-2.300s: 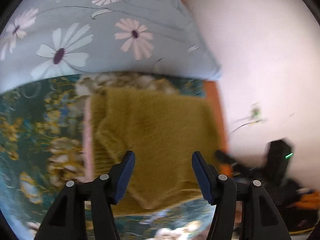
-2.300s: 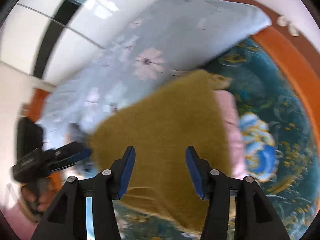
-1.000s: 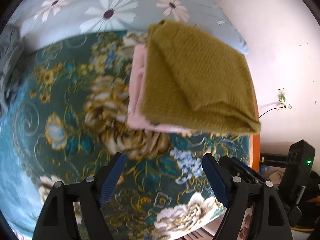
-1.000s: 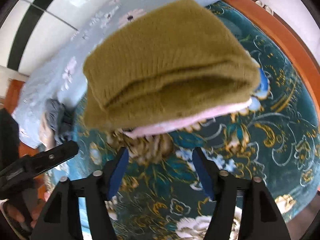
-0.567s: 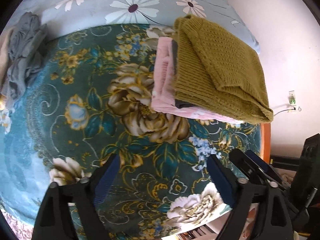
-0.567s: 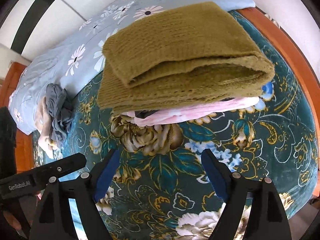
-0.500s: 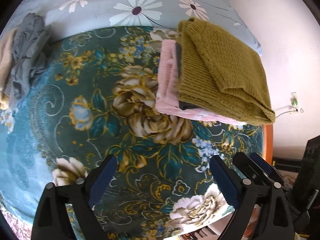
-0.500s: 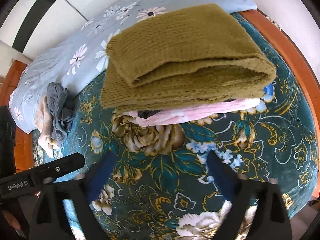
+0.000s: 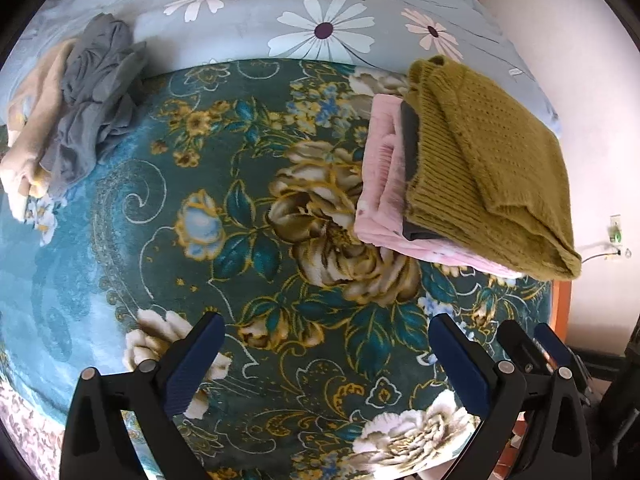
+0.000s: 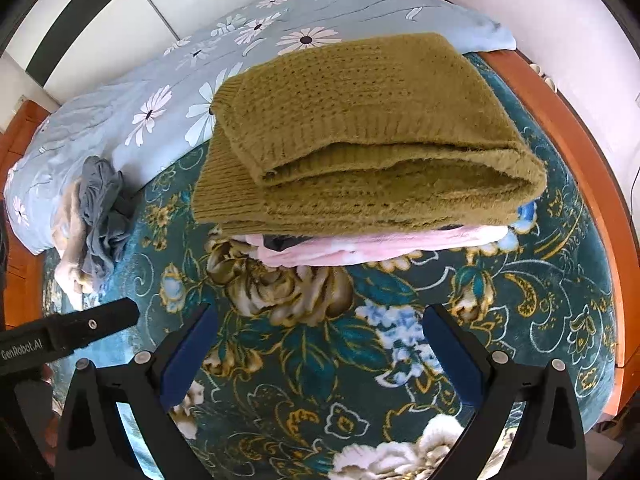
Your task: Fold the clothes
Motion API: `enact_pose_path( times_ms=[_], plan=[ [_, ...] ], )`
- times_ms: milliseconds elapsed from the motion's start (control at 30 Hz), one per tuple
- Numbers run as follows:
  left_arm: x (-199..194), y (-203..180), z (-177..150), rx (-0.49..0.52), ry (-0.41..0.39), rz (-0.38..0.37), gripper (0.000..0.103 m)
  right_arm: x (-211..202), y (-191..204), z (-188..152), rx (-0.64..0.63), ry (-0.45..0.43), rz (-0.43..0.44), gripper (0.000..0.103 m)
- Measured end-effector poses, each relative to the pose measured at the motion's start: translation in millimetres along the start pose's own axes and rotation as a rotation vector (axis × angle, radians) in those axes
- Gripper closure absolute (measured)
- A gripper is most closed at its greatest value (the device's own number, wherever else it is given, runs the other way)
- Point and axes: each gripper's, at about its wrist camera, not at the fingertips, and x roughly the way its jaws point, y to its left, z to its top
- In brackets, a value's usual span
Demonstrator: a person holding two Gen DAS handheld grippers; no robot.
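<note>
A folded olive knit sweater (image 9: 492, 168) (image 10: 360, 128) lies on top of a stack, over a dark garment (image 9: 410, 148) and a folded pink garment (image 9: 384, 192) (image 10: 360, 250), on the teal floral blanket (image 9: 224, 216). A crumpled grey garment (image 9: 92, 96) (image 10: 102, 212) and a beige one (image 9: 36, 120) lie in a heap at the blanket's far left. My left gripper (image 9: 326, 360) is open and empty above the blanket, short of the stack. My right gripper (image 10: 320, 348) is open and empty, in front of the stack. The right gripper's tip also shows in the left wrist view (image 9: 532, 344), and the left gripper's in the right wrist view (image 10: 80, 328).
A light blue daisy-print duvet (image 9: 304, 8) (image 10: 168, 92) lies behind the clothes. The orange wooden bed frame (image 10: 576, 152) runs along the right edge, next to a white wall (image 9: 580, 60) with a socket (image 9: 616, 232).
Both grippers have pulled back from the olive sweater, which stays on the stack. Their jaws have opened wider. The heap of unfolded clothes has come into view at the left.
</note>
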Motion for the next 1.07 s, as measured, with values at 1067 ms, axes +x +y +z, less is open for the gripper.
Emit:
enact_pose_path(
  times_ms=[1067],
  plan=[
    [47.3, -76.6, 7.0, 0.32, -0.027, 0.119, 0.0, 34.1, -51.9, 12.3, 0.022, 0.096, -0.093, 0.001]
  ],
)
